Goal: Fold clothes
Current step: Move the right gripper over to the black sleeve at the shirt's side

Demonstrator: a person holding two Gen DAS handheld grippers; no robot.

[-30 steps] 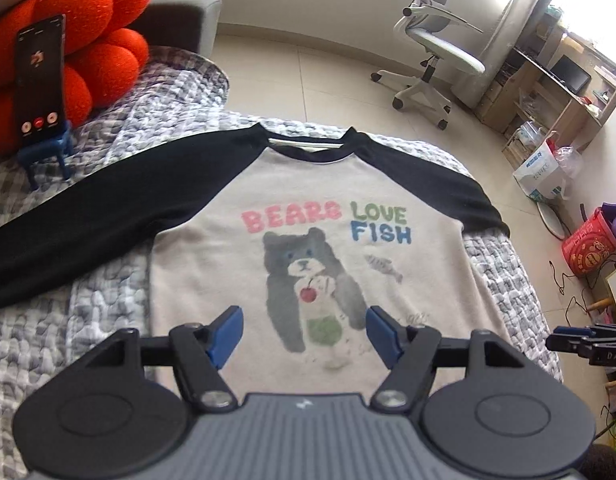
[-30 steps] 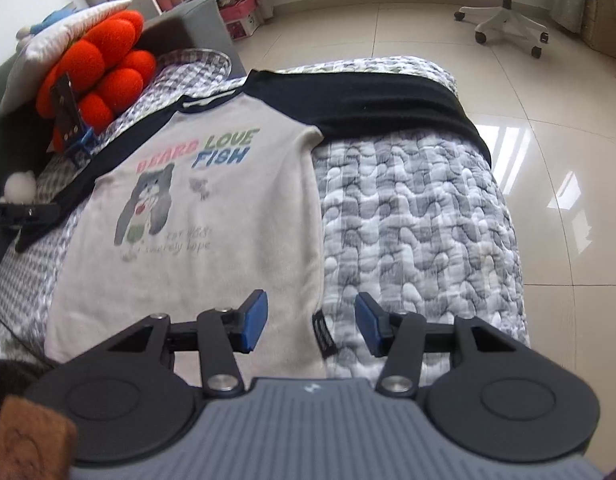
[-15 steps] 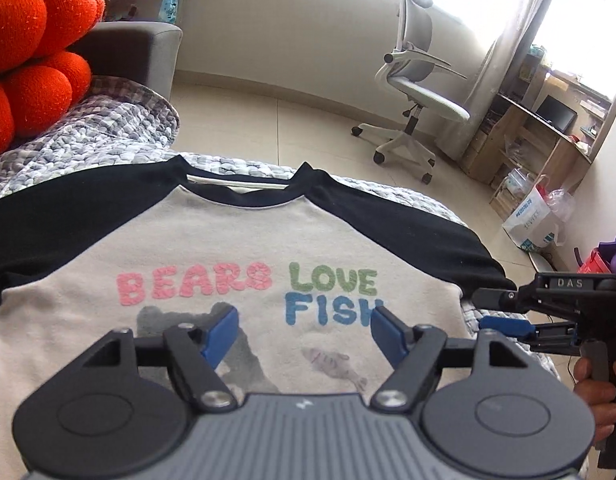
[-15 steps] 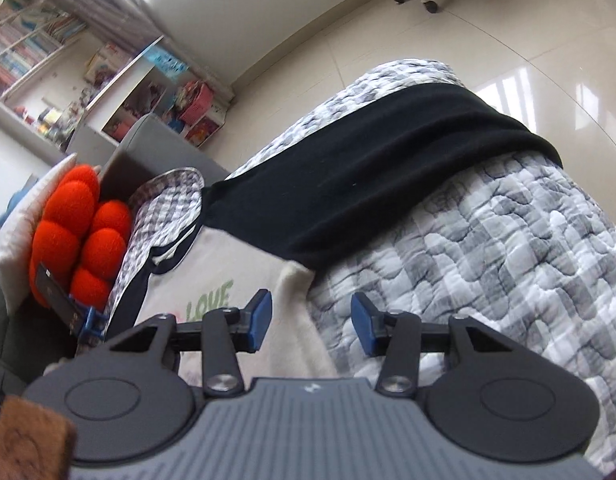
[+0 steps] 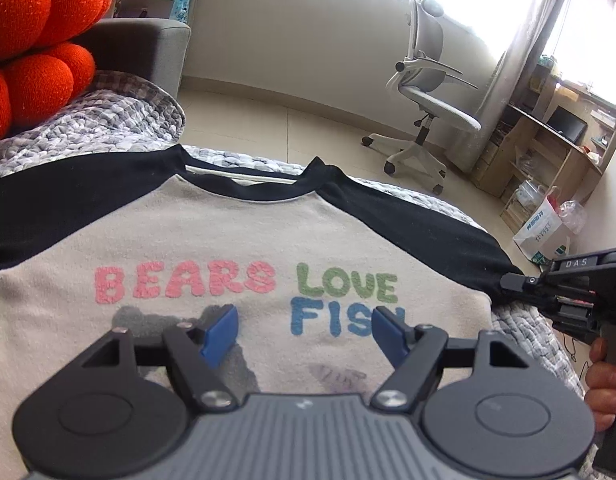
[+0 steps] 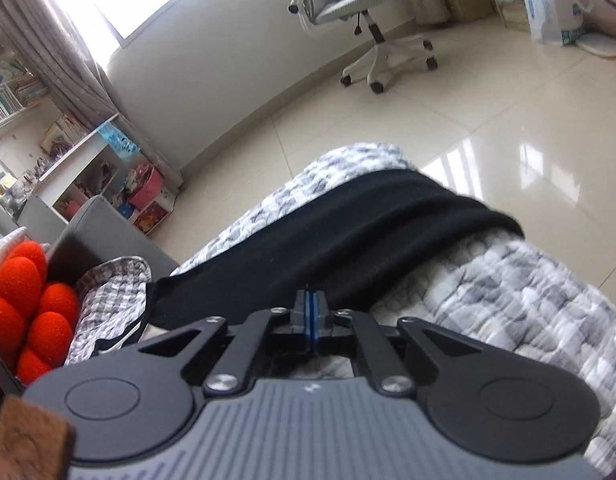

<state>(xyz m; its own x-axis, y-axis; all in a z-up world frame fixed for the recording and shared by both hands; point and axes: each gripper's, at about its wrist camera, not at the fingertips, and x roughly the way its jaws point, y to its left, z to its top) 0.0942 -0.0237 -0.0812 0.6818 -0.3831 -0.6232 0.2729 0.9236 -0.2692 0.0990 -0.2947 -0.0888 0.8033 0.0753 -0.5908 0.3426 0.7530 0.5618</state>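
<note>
Quilted bed [image 5: 120, 128]: cream-and-black shirt [image 5: 236, 240] flat.

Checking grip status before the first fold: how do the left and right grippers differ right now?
The left gripper is open, blue fingers spread above the shirt's printed chest; the right gripper is shut, fingers together at the black sleeve. Whether it pinches the sleeve can't be seen. Both share black linkages and blue pads.
</note>
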